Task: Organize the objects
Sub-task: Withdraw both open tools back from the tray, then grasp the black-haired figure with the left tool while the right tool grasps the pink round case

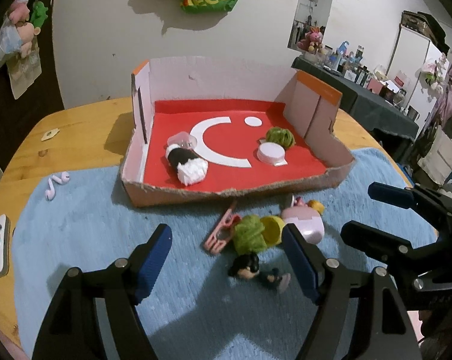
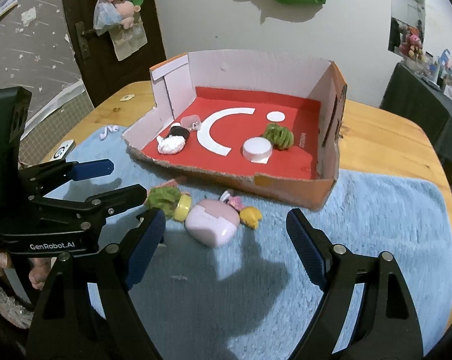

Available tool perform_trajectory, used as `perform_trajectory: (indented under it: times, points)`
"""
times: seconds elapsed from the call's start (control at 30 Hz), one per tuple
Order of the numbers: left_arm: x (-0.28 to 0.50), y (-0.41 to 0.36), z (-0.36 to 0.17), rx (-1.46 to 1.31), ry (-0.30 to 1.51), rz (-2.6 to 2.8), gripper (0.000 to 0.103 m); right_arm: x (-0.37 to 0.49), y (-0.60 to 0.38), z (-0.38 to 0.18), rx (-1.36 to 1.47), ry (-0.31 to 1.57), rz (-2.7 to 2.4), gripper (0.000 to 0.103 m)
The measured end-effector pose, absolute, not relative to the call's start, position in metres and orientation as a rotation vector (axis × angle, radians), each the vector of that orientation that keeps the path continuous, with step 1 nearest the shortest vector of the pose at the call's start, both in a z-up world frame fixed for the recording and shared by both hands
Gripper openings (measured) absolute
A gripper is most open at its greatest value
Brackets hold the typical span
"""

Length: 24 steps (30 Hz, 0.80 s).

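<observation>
Both jaws stand wide apart and grip nothing. The left gripper (image 1: 227,258) hangs over a small dark doll (image 1: 245,265) on the blue towel (image 1: 106,225). The right gripper (image 2: 226,240) hangs near a pink case (image 2: 212,225). Beside the case lie a green hair tie (image 1: 250,232), a yellow cap (image 1: 272,229) and a pink clip (image 1: 220,234) (all in one little heap). Behind them sits the box (image 2: 286,187) with a red floor. Inside it are a white lid (image 2: 257,148), another green tie (image 2: 278,136) and a black and white toy (image 2: 173,141).

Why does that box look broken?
The cardboard box with the red floor has a ragged, torn front edge, as if its wall was ripped away. A clear plastic cup inside lies tipped on its side.
</observation>
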State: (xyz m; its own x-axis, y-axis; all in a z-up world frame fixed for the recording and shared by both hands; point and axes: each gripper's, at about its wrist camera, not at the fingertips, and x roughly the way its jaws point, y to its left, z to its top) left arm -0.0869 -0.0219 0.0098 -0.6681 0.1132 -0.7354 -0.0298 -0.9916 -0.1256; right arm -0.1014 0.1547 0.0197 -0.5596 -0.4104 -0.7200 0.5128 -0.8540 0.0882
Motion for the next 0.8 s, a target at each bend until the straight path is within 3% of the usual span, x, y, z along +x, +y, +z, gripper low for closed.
perform_trajectory:
  times: [0.8]
  points:
    - [-0.066,-0.012,-0.019,-1.283,-0.160,2.707,0.077,-0.094,0.160,-0.013,1.139,0.170,-2.353,0.083]
